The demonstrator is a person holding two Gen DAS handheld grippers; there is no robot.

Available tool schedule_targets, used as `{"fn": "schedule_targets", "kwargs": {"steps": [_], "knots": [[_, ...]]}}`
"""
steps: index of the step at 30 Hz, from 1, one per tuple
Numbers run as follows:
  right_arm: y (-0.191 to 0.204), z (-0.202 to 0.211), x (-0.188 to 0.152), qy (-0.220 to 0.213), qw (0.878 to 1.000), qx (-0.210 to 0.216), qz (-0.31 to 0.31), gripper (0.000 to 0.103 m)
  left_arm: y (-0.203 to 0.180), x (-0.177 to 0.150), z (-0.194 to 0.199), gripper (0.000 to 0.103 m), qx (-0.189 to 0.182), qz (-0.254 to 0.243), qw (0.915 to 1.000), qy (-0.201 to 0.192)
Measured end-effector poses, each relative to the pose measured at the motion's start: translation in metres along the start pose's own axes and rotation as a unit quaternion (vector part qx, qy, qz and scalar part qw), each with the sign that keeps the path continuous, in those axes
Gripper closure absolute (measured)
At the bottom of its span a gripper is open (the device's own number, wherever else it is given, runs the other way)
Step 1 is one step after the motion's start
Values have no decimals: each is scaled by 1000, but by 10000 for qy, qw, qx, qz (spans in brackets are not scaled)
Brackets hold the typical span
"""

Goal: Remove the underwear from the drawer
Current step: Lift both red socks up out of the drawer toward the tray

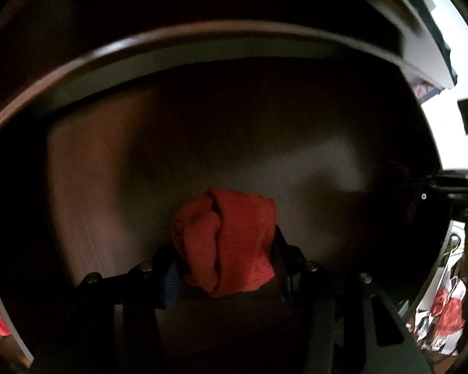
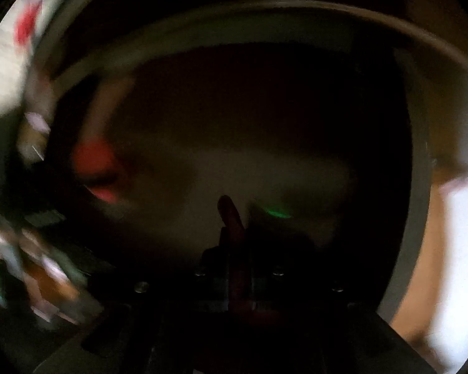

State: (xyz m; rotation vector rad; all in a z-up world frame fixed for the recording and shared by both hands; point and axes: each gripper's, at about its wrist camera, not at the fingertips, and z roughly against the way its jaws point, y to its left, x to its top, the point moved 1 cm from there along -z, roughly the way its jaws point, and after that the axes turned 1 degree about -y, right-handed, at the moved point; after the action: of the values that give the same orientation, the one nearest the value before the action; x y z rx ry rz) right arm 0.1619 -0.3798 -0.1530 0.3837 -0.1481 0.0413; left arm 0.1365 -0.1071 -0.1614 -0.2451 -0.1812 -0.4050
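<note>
- Left tongs [image 1: 224, 249] clamped on a bunched red underwear [image 1: 231, 243], fingers pressing it from both sides.
- Underwear held above the dark wooden drawer [image 1: 202, 40], clear of the drawer floor, cloth folded over and spilling down between the fingers.
- Drawer floor below bare and brown, pale patch of light toward its right.
- Right tongs [image 2: 234, 215] closed, dark fingers pressed together with nothing visible between them; small green glow just right of the tips.
- Right wrist view dim and smeared; same drawer rim curving across the top.
- Red blur at the left of the right wrist view: the underwear [image 2: 93, 159] in the left tongs, well apart from the right tongs.
- Black body of the right tongs [image 1: 452, 193] at the right edge of the left wrist view.
- Bag with red and white contents [image 1: 443, 311] outside the drawer, lower right.
</note>
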Motion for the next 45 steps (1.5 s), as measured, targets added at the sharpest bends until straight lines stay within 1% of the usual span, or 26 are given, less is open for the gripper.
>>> {"fn": "schedule_targets", "kwargs": {"steps": [2,5,7,8,9,10,11,12,13,15,17,19,20,22,25,26,27,30,35,41,45], "knots": [[-10,9,-5,-431,9962,576,-493,93,2,-1,2,54,-9,25,10000,-46],[-16,7,-9,-809,9896,887,-795,93,3,-4,9,54,1,102,9997,-240],[-13,17,-7,-1101,9795,1326,-1045,93,3,-8,16,54,5,128,9989,-450],[-11,6,-9,-1259,9735,1533,-1140,93,3,-8,20,54,11,178,9984,-543],[-9,10,-11,-1460,9670,1694,-1223,93,3,-10,22,54,10,226,9978,-616],[-8,12,-13,-1585,9636,1746,-1264,93,3,-12,24,55,-7,269,9972,-702],[1,20,-9,-1722,9605,1747,-1311,93,2,-14,27,56,-37,293,9964,-791],[3,18,-7,-1833,9590,1688,-1350,93,2,-17,30,56,-68,315,9955,-886],[7,19,-10,-1981,9582,1536,-1382,93,1,-20,34,57,-103,327,9944,-1001],[8,22,-8,-2140,9575,1370,-1365,93,1,-25,39,57,-135,317,9924,-1180],[11,25,-15,-2299,9552,1268,-1367,93,0,-30,47,57,-160,339,9903,-1335],[6,34,-23,-2424,9524,1197,-1410,93,0,-34,56,59,-174,366,9879,-1499],[13,34,-25,-2472,9515,1159,-1416,93,0,-36,61,59,-156,360,9863,-1603],[14,46,-34,-2653,9493,971,-1376,93,1,-38,68,59,-77,345,9837,-1763],[17,59,-38,-2804,9471,824,-1330,93,-3,-41,76,59,18,325,9814,-1894],[17,63,-40,-2856,9455,811,-1340,93,-5,-42,79,59,92,286,9807,-1931],[14,67,-41,-2904,9439,800,-1351,93,-3,-34,84,59,156,245,9802,-1956],[14,78,-46,-3034,9411,720,-1307,93,-6,-36,98,59,337,162,9771,-2096],[33,83,-51,-3174,9394,654,-1121,93,-15,-40,113,59,538,83,9717,-2297],[45,96,-58,-3337,9353,641,-984,93,-32,-40,122,59,591,44,9667,-2489],[50,105,-66,-3447,9321,605,-935,93,-34,-45,133,59,581,35,9638,-2603]]}}
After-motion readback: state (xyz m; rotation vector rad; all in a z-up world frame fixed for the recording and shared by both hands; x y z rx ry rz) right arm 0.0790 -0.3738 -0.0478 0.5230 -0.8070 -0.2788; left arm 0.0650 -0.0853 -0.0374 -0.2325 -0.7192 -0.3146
